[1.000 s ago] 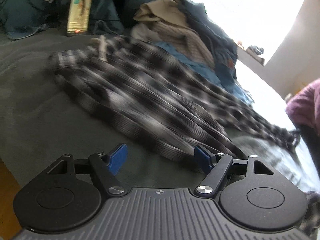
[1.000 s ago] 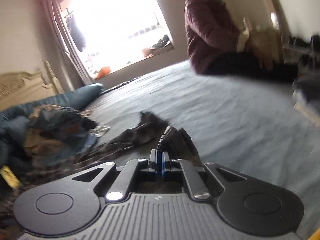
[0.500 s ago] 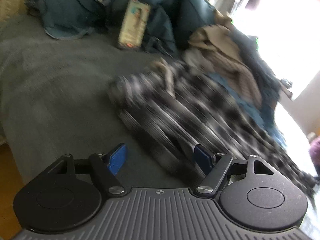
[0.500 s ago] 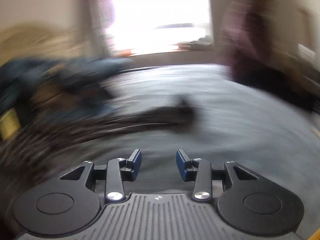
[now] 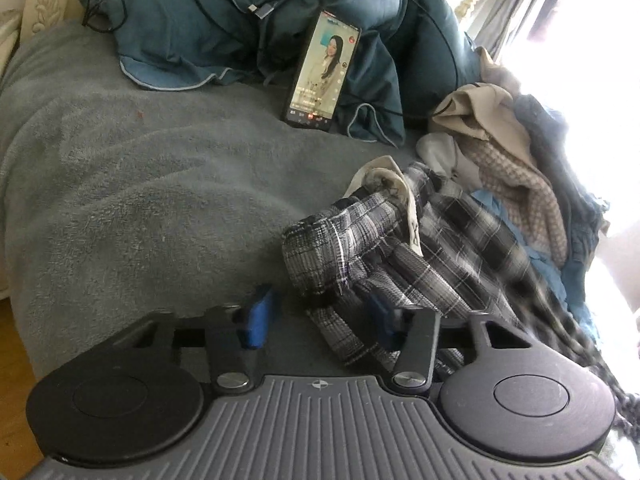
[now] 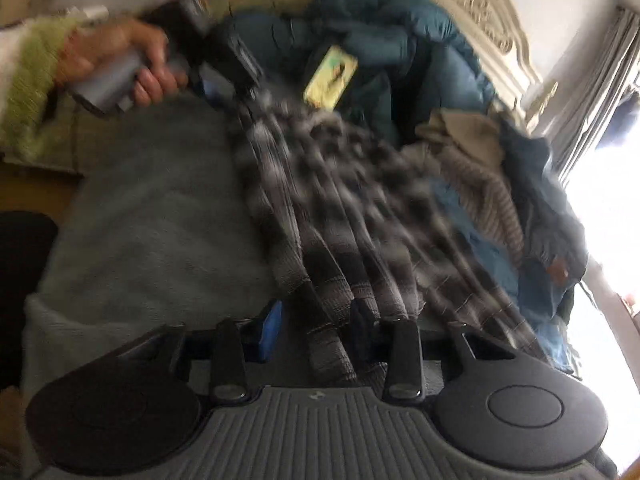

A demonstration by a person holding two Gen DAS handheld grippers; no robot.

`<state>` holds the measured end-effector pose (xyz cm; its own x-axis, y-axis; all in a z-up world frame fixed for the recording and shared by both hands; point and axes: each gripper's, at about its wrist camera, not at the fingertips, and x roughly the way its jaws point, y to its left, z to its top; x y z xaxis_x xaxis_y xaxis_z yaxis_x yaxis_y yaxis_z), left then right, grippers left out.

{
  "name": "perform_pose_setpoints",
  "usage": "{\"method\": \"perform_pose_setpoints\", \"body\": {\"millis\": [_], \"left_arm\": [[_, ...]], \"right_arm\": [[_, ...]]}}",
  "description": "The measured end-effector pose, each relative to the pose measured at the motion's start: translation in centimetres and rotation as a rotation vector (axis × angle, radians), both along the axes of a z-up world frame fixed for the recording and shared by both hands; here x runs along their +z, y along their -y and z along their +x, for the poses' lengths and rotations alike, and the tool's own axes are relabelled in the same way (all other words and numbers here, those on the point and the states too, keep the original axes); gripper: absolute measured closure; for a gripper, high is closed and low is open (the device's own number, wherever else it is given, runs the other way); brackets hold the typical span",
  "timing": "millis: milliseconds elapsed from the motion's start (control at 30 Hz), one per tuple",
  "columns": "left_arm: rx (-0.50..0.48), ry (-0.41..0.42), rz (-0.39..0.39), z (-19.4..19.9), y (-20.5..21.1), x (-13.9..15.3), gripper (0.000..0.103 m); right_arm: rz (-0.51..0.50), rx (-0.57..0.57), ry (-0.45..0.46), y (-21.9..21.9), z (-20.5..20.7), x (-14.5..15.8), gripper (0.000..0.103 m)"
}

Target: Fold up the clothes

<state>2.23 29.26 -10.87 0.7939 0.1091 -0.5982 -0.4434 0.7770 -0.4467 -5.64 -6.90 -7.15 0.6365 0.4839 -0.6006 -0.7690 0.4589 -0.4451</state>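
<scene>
A second ago the left gripper stood wide; now its jaws are closing, a plaid fold between them, pads not yet pressing. The right gripper, then pinched shut, reopened and is closing around the plaid shirt hem, which lies bunched and stretched across the grey blanket

One plaid shirt lies on one bed, with one phone at twelve o'clock. At two o'clock sits one heap of clothes. Two grippers show: left gripper, right gripper.
</scene>
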Motion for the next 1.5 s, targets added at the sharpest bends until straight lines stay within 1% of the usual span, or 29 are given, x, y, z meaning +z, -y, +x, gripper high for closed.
{"method": "perform_pose_setpoints", "body": {"millis": [33, 100, 133, 233, 300, 367, 433, 467, 533, 600, 733, 800, 867, 900, 933, 967, 1000, 1033, 1067, 1100, 1133, 1200, 1233, 1300, 1333, 1367, 1433, 1467, 1500], "left_arm": [[-0.006, 0.005, -0.010, 0.1, -0.1, -0.1, 0.083], [-0.026, 0.004, -0.023, 0.4, -0.4, -0.1, 0.088], [-0.033, 0.006, -0.018, 0.5, -0.5, 0.1, 0.091], [-0.053, 0.034, -0.009, 0.2, -1.2, 1.8, 0.092], [-0.057, 0.053, -0.012, 0.0, -1.8, 2.9, 0.092], [-0.058, 0.056, -0.015, -0.2, -2.6, 3.8, 0.092], [-0.069, 0.027, -0.013, 0.1, -3.4, 3.7, 0.092], [-0.077, -0.001, -0.014, 0.4, -3.7, 3.2, 0.092], [-0.082, -0.051, -0.042, 0.9, -4.4, 2.0, 0.093], [-0.085, -0.081, -0.074, 1.0, -5.0, 1.0, 0.093], [-0.102, -0.041, -0.074, 0.0, -5.8, 1.6, 0.092], [-0.119, -0.055, -0.078, 0.1, -6.1, 1.0, 0.092], [-0.142, -0.069, -0.077, 0.4, -6.2, 0.1, 0.088], [-0.152, -0.066, -0.077, 0.3, -6.3, -0.2, 0.087], [-0.159, -0.045, -0.076, -0.1, -6.4, -0.3, 0.085], [-0.160, -0.030, -0.071, -0.5, -6.4, -0.1, 0.082], [-0.157, -0.021, -0.065, -0.9, -6.4, 0.0, 0.077], [-0.152, -0.011, -0.059, -1.4, -6.5, 0.2, 0.074], [-0.142, 0.000, -0.053, -1.9, -6.5, 0.4, 0.072], [-0.125, 0.014, -0.041, -2.4, -6.5, 0.7, 0.068], [-0.092, 0.035, -0.018, -3.2, -6.3, 1.0, 0.064], [-0.027, 0.076, 0.027, -4.7, -6.0, 1.7, 0.063], [0.004, 0.107, 0.051, -5.4, -5.7, 2.0, 0.062], [0.046, 0.199, 0.094, -6.8, -5.0, 2.8, 0.059], [0.030, 0.227, 0.090, -7.1, -4.5, 3.1, 0.059], [-0.008, 0.248, 0.082, -7.0, -4.0, 3.3, 0.059], [-0.107, 0.265, 0.071, -6.4, -2.6, 3.4, 0.058], [-0.148, 0.259, 0.075, -6.0, -1.9, 3.3, 0.058], [-0.171, 0.227, 0.095, -5.4, -1.2, 2.7, 0.058]], "right_arm": [[-0.016, -0.011, -0.012, -0.4, 0.6, -0.2, 0.097], [0.001, -0.025, -0.029, -0.6, 0.5, 0.5, 0.099], [0.013, -0.024, -0.010, -0.3, 0.0, 1.2, 0.099], [0.068, -0.026, 0.009, -0.2, -0.9, 4.4, 0.099], [0.127, -0.010, -0.045, -0.3, -1.1, 6.4, 0.099], [0.181, 0.042, -0.134, -0.3, -1.7, 7.6, 0.099], [0.187, 0.094, -0.226, -1.1, -2.3, 6.9, 0.099], [0.186, 0.117, -0.267, -1.5, -2.6, 6.4, 0.099], [0.125, 0.146, -0.291, -2.8, -3.2, 4.4, 0.099], [0.100, 0.162, -0.303, -3.4, -3.6, 3.3, 0.099], [0.145, 0.184, -0.343, -3.4, -3.4, 3.7, 0.099], [0.145, 0.178, -0.389, -3.5, -2.8, 2.7, 0.099], [0.115, 0.159, -0.424, -4.0, -2.4, 0.9, 0.099], [0.092, 0.146, -0.418, -4.3, -2.4, 0.1, 0.097], [0.072, 0.135, -0.411, -4.5, -2.5, -0.7, 0.095], [0.066, 0.138, -0.397, -4.6, -2.8, -0.8, 0.088], [0.069, 0.147, -0.391, -4.6, -3.2, -0.7, 0.081], [0.074, 0.161, -0.391, -4.6, -3.7, -0.6, 0.065], [0.077, 0.180, -0.384, -4.6, -4.3, -0.4, 0.060], [0.067, 0.202, -0.353, -4.6, -5.2, -0.2, 0.054], [0.043, 0.223, -0.312, -4.7, -6.1, -0.2, 0.052], [0.006, 0.260, -0.250, -4.7, -7.3, -0.1, 0.052], [0.007, 0.265, -0.241, -4.6, -7.5, 0.1, 0.052], [0.049, 0.246, -0.259, -4.6, -6.9, 0.7, 0.052], [0.072, 0.235, -0.270, -4.6, -6.6, 1.0, 0.052], [0.101, 0.219, -0.289, -4.6, -6.2, 1.2, 0.053], [0.160, 0.182, -0.341, -4.9, -5.3, 1.4, 0.053], [0.189, 0.162, -0.372, -5.1, -4.9, 1.3, 0.053], [0.211, 0.140, -0.402, -5.4, -4.7, 1.0, 0.053]]}}
